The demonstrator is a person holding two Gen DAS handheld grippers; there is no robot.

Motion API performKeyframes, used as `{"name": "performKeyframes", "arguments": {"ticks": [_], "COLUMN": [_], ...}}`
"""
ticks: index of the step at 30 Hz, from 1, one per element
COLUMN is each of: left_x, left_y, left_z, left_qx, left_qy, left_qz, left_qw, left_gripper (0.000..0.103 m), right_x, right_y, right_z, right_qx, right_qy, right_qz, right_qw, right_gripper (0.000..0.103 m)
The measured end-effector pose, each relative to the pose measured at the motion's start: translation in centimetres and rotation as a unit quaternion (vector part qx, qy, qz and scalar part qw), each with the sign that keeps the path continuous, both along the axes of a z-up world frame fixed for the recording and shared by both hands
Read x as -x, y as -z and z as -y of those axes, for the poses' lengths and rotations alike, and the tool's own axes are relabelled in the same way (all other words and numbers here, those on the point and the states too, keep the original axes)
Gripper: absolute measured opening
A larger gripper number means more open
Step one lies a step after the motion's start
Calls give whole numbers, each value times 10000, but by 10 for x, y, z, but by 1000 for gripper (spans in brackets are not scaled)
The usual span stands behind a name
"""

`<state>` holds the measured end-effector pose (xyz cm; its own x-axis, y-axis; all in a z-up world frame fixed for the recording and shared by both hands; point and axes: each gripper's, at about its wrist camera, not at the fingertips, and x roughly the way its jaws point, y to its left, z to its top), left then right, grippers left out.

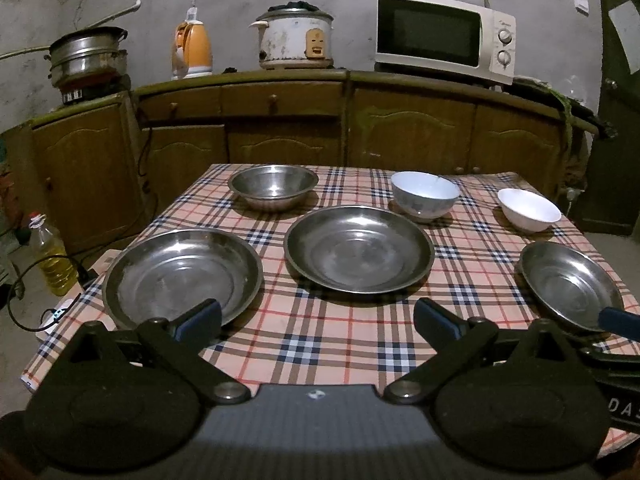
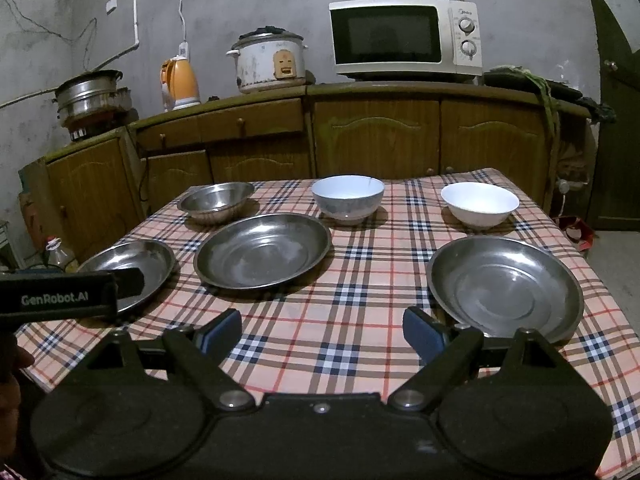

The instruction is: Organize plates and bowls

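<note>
Six vessels stand on the checked tabletop [image 2: 344,292], all apart from one another and none stacked.

Back row: a steel bowl [image 1: 273,186] at left, a pale bowl [image 1: 425,194] in the middle, a white bowl [image 1: 529,209] at right.

Front row: three steel plates. The left plate [image 1: 182,276] lies near the left edge of the tabletop. The middle plate [image 1: 359,249] sits in front of the gap between the steel bowl and the pale bowl. The right plate [image 2: 505,285] lies in front of the white bowl.

Left tool [image 1: 318,318]: jaws spread wide, holding nothing, over the near edge of the tabletop, its left finger across the near rim of the left plate; contact with the rim cannot be judged from this view.

Right tool [image 2: 322,334]: jaws likewise spread wide and empty, its right finger at the near-left rim of the right plate.

Background: a wooden cabinet [image 2: 376,136] carrying a microwave [image 2: 404,38], a rice cooker [image 2: 268,62], an orange kettle [image 2: 180,84] and stacked steel pots [image 2: 90,94]. An oil bottle [image 1: 50,258] stands on the floor left of the tabletop.
</note>
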<state>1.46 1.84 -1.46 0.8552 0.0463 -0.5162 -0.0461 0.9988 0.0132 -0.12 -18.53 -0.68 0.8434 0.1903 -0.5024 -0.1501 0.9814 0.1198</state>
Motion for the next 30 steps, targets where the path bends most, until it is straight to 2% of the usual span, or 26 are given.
{"name": "performKeyframes", "arguments": {"ticks": [30], "left_x": [-21], "left_y": [18], "left_z": [-13], "left_qx": [-12], "left_qy": [-126], "left_qz": [-344], "left_qw": [9993], "left_gripper": [103], "right_x": [-23], "right_y": [19], "right_z": [-6], "right_qx": [72], "right_qy": [16], "right_qz": [-280], "right_qw": [9996], "right_gripper": [103]}}
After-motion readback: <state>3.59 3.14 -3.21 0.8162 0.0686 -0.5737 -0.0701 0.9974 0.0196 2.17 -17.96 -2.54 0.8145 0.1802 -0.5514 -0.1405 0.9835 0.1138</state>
